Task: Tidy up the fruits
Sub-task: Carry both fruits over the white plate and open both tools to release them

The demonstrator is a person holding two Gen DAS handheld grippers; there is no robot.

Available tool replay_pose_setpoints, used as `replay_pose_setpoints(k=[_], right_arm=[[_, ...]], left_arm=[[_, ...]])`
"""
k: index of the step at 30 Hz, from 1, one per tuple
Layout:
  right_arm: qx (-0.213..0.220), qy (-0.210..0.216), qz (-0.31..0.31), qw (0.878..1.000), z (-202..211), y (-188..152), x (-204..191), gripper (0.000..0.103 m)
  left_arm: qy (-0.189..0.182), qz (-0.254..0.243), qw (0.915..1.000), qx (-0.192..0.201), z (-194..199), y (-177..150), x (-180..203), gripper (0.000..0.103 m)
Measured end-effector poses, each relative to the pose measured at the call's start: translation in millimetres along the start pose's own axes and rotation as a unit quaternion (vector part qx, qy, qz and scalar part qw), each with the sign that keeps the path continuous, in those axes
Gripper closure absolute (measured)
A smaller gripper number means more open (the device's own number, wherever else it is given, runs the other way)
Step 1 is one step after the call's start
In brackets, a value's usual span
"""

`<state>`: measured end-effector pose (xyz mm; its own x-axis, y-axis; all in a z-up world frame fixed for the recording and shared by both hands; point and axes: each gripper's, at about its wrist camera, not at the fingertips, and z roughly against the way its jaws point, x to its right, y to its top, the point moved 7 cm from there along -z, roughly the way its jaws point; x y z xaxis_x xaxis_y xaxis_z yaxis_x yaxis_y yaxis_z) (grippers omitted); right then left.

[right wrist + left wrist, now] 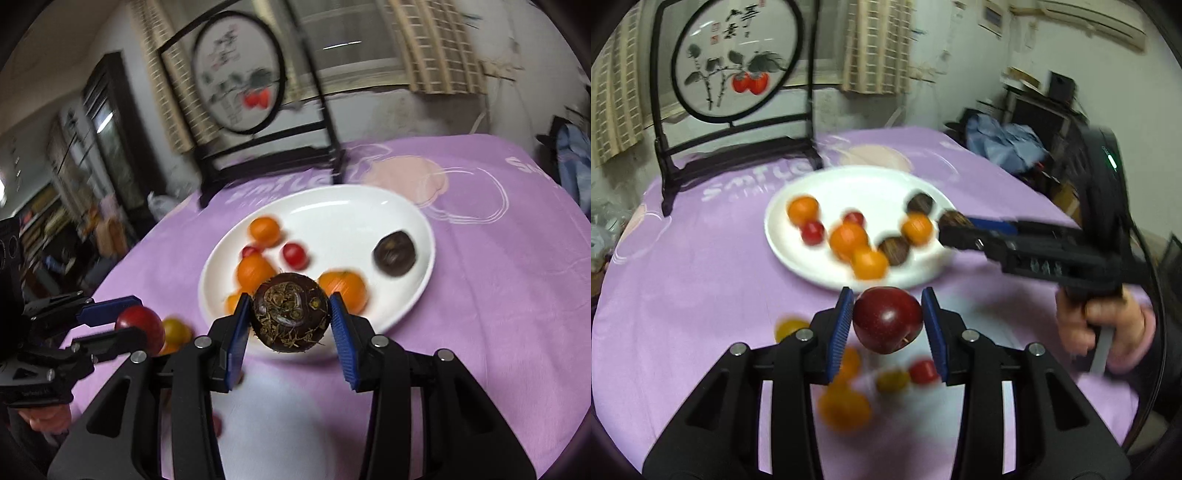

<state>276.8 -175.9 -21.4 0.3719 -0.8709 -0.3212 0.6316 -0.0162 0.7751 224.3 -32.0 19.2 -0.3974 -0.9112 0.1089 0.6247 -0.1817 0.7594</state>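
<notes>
My left gripper (pixel 888 325) is shut on a dark red plum (pixel 886 319) and holds it above the purple cloth, just short of the white plate (pixel 864 177). My right gripper (pixel 290 319) is shut on a dark brown water chestnut (pixel 291 317) over the plate's (pixel 351 214) near rim. In the left wrist view it (pixel 955 221) reaches in from the right over the plate's right edge. The plate holds several oranges (pixel 849 240), small red tomatoes (pixel 812 232) and two more water chestnuts (pixel 894 250). The left gripper with the plum (pixel 142 326) shows at the left of the right wrist view.
Loose fruit lies on the cloth under my left gripper: an orange (pixel 844 410), a yellow tomato (pixel 790 328), a red tomato (pixel 923 371) and a greenish one (pixel 892 380). A black-framed round painted screen (pixel 735 74) stands at the table's back left. Clutter lies beyond the table's right edge.
</notes>
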Motion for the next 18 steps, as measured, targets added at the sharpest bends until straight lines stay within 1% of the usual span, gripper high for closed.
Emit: replay_pose_setpoints(k=[3, 6, 10, 13, 14, 15, 16, 17, 18], right_arm=[[0.009, -0.011, -0.018, 1.0, -16, 14, 14, 0.06], [0.014, -0.018, -0.02, 1.0, -26, 22, 22, 0.06], [0.014, -0.024, -0.007, 1.0, -40, 31, 24, 0.06], [0.006, -0.024, 0.005, 1.0, -49, 33, 22, 0.059], [0.003, -0.03, 0.011, 0.999, -51, 32, 21, 0.056], [0.002, -0.036, 0.015, 0.999, -50, 32, 20, 0.053], [0.005, -0.04, 0.019, 0.999, -48, 33, 20, 0.05], [0.008, -0.041, 0.02, 0.999, -46, 34, 20, 0.046], [0.01, -0.043, 0.02, 0.999, -43, 36, 19, 0.046]], left_arm=[[0.021, 0.037, 0.9991, 0.004, -26, 27, -19, 0.064], [0.035, 0.079, 0.9963, 0.001, -51, 44, -42, 0.064], [0.05, 0.114, 0.9922, -0.011, -80, 51, -65, 0.064], [0.054, 0.124, 0.9908, -0.016, -91, 54, -72, 0.063], [0.055, 0.125, 0.9904, -0.017, -93, 54, -74, 0.062], [0.059, 0.127, 0.99, -0.018, -94, 53, -75, 0.059], [0.062, 0.127, 0.9899, -0.016, -92, 53, -76, 0.043], [0.068, 0.127, 0.9896, -0.009, -87, 54, -76, 0.028], [0.08, 0.126, 0.9887, 0.006, -79, 58, -77, 0.025]])
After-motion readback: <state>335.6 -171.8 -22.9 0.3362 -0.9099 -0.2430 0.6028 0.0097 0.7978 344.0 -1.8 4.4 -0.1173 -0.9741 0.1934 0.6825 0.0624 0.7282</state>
